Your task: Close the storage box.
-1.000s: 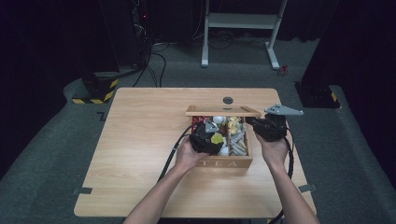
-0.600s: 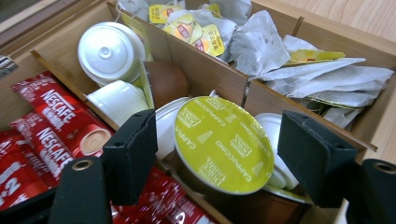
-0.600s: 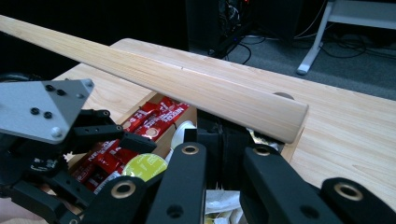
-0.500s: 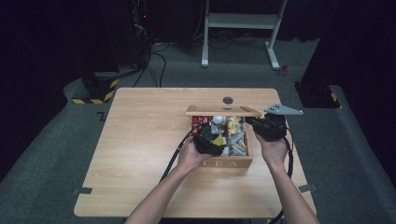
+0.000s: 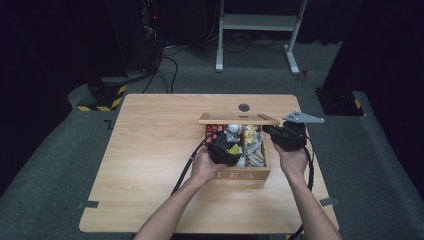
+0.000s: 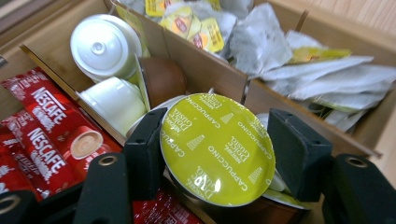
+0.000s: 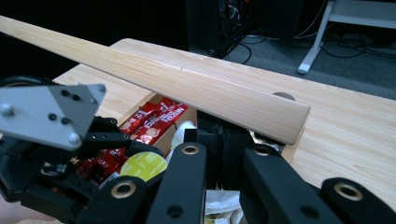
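Left gripper view: the left gripper [image 6: 215, 154] has just closed and now clamps a yellow-lidded coffee capsule [image 6: 217, 149] at the near edge of the tea box [image 5: 240, 175]. Lift it straight up, clear of the dividers. Farther off, the right gripper [image 5: 272, 131] stays clenched on the lid [image 7: 196, 88], propping it open.

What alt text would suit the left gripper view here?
The left gripper has just closed its black jaws on a yellow-green capsule labelled cappuccino, over an open wooden tea box. Its compartments hold white capsules, red Nescafe sachets and pale tea bags.
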Demonstrator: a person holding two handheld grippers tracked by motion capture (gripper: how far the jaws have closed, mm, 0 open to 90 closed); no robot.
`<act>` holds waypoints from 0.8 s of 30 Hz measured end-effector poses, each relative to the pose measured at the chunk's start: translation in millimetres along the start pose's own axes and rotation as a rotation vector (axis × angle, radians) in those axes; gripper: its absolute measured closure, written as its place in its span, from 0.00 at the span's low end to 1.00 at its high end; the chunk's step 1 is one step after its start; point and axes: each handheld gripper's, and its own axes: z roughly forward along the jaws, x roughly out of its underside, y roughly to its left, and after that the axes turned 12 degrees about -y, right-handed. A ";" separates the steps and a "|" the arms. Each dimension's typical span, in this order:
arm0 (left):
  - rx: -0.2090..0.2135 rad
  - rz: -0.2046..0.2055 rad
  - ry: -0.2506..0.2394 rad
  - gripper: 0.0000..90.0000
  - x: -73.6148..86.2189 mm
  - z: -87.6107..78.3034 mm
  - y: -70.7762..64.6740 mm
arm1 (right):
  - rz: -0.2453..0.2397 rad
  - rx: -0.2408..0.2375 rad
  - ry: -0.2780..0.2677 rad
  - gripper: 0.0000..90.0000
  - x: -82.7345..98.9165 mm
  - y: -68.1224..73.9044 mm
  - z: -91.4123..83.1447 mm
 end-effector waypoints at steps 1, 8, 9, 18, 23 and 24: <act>0.007 -0.006 -0.021 0.45 -2.7 -5.3 1.7 | 0.000 0.000 0.001 0.99 -0.1 0.0 0.0; 0.019 -0.040 -0.065 0.45 -6.5 -24.6 5.8 | 0.011 0.002 -0.007 0.99 -0.5 -0.1 0.4; 0.018 -0.041 -0.071 0.45 -6.3 -27.6 6.2 | 0.007 0.001 -0.009 0.99 -0.6 -0.5 0.6; 0.019 -0.034 -0.100 0.45 -4.6 -50.4 7.1 | 0.008 0.005 -0.011 0.99 -1.2 -0.3 1.5; 0.013 -0.050 -0.122 0.45 -0.4 -65.7 10.6 | 0.009 0.006 -0.013 0.99 -1.3 -0.5 1.9; 0.010 -0.053 -0.125 0.45 0.3 -68.8 12.0 | 0.008 0.005 -0.014 0.99 -1.4 -0.7 2.1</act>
